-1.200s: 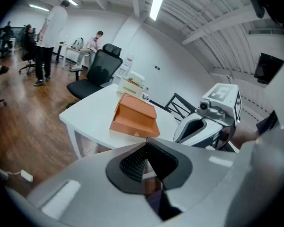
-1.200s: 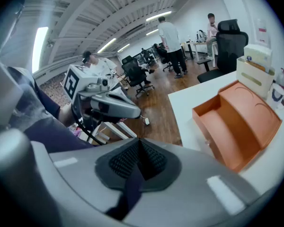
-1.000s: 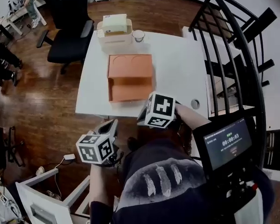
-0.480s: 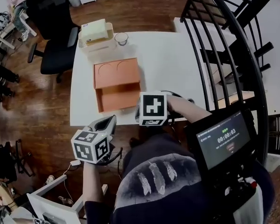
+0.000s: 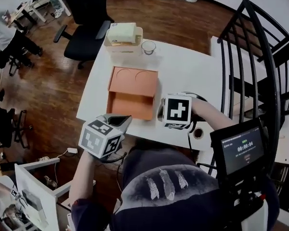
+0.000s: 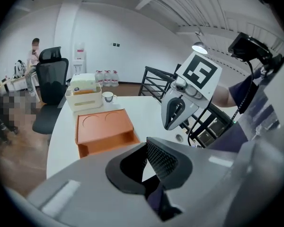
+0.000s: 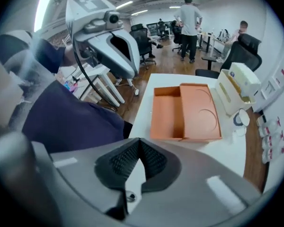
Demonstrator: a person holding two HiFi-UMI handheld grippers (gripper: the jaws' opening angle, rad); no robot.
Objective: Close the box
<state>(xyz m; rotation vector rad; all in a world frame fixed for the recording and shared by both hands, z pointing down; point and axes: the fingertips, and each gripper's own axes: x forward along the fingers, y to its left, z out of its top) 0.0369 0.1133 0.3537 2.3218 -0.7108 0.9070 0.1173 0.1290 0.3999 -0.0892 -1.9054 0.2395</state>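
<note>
On the table (image 5: pixel 183 71), the orange box (image 5: pixel 133 83) lies open; left gripper (image 6: pixel 146 160) and right gripper (image 7: pixel 138 157) fingers together, empty.

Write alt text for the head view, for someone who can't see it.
An open orange box lies untouched on a white table, seen from above. The left gripper and right gripper hover by the table's near edge, short of the box. A cream bin and a small cup stand behind it.
</note>
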